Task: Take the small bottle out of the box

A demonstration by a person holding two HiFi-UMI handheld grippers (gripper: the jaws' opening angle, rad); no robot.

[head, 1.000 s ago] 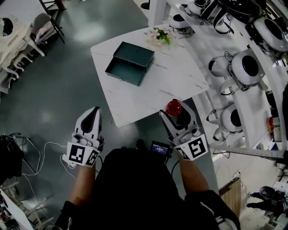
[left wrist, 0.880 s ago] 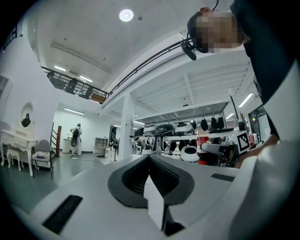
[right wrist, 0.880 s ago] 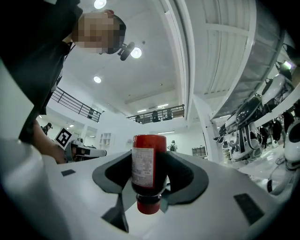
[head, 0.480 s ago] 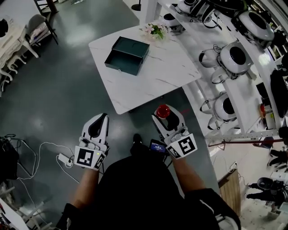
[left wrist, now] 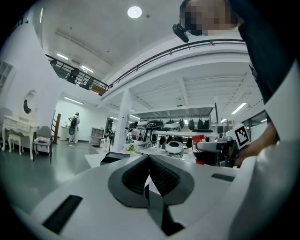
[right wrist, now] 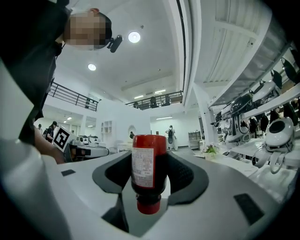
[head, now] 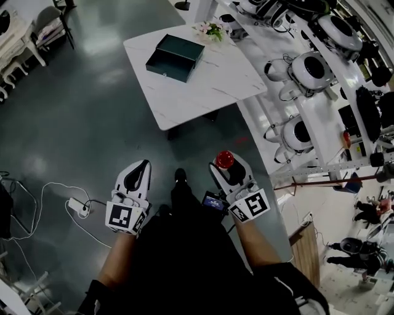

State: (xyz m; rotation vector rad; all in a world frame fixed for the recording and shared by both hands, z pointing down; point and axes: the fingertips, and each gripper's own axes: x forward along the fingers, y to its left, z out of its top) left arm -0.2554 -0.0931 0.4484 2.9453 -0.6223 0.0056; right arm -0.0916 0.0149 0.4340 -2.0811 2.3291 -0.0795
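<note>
I stand on a glossy dark grey floor [head: 74, 123]. A white marble table [head: 225, 77] is ahead. A white shelf [head: 326, 111] of round white robots [head: 311, 69] runs along my right. A power strip [head: 75, 206] lies to my left. Round ceiling lights [left wrist: 134, 12] are on.

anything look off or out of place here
Only the small red bottle with a white label: the right claw grips it upside down, cap pointing down. The dark green box on the white marble table stands open. Nothing looks spilled or damaged.
</note>
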